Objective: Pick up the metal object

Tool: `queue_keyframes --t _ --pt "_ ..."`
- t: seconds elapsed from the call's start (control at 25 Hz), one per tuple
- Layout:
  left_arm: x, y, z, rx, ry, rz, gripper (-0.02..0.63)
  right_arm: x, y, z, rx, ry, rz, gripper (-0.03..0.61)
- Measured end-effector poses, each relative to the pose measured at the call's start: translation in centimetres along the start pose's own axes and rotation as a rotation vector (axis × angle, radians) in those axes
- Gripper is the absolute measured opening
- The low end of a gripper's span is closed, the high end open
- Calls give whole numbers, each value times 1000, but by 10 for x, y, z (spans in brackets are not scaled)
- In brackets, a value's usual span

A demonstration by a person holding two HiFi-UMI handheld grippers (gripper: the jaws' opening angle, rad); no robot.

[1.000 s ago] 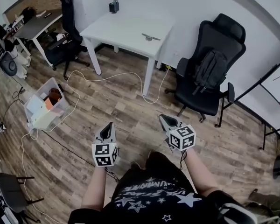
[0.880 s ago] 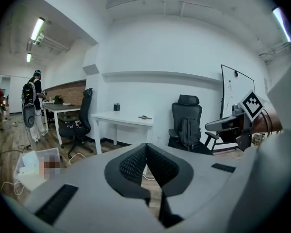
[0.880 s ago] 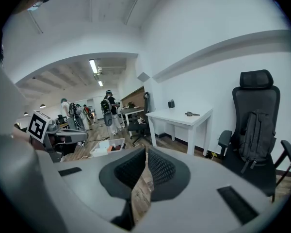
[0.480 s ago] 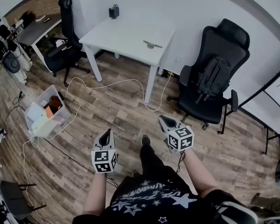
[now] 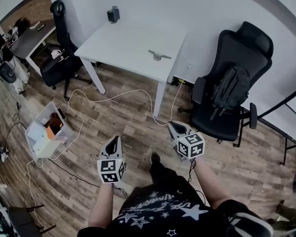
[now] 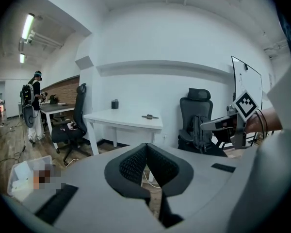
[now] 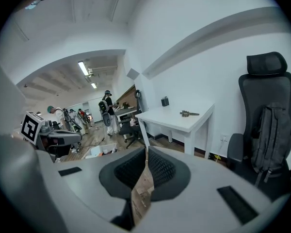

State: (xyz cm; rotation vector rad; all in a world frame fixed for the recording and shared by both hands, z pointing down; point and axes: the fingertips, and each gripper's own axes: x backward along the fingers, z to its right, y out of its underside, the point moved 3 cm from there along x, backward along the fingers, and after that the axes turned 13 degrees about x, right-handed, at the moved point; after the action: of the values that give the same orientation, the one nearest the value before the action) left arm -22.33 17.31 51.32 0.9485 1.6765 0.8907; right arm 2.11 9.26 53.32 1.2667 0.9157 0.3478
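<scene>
Metal object (image 5: 159, 56) sits on the white bench (image 5: 123, 43). Left gripper (image 5: 117, 138) and right gripper (image 5: 172, 125) hang well short of that bench, both with jaws together.

Head view steeply down, far; gripper views forward; table (image 5: 128, 46) shared.

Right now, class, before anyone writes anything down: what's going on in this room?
A person stands on the wood floor holding a gripper in each hand. The left gripper and right gripper are both shut and empty, pointing toward a white table some way ahead. The metal object lies on that table near its right end, untouched, so the pick-up has not begun. A black office chair with a backpack on it stands beside the table.
</scene>
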Motion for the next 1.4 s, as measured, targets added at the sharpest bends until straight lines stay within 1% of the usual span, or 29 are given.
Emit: queue_keyframes --t 0.16,0.32,0.6,1.0,1.12,1.28,1.4 --pt "-61 -30 10 -10 8 -3 20 -32 -20 52 -2 -3 5 49" --pt "-116 -56 25 -32 17 0 20 -58 -32 105 -15 3 13 49" --pt "-192 -85 44 -57 23 -1 20 -89 -40 173 -37 9 20 49" --pt "-249 -111 46 -92 44 -8 20 -112 -40 218 -80 42 16 49" --pt "-271 -121 39 -106 73 -7 20 -126 -46 227 -82 60 19 49" --pt "-317 -139 28 -129 123 -16 20 -151 -56 248 -90 101 15 49" --pt "-356 -156 19 -171 173 -35 20 -176 -66 265 -97 136 6 49"
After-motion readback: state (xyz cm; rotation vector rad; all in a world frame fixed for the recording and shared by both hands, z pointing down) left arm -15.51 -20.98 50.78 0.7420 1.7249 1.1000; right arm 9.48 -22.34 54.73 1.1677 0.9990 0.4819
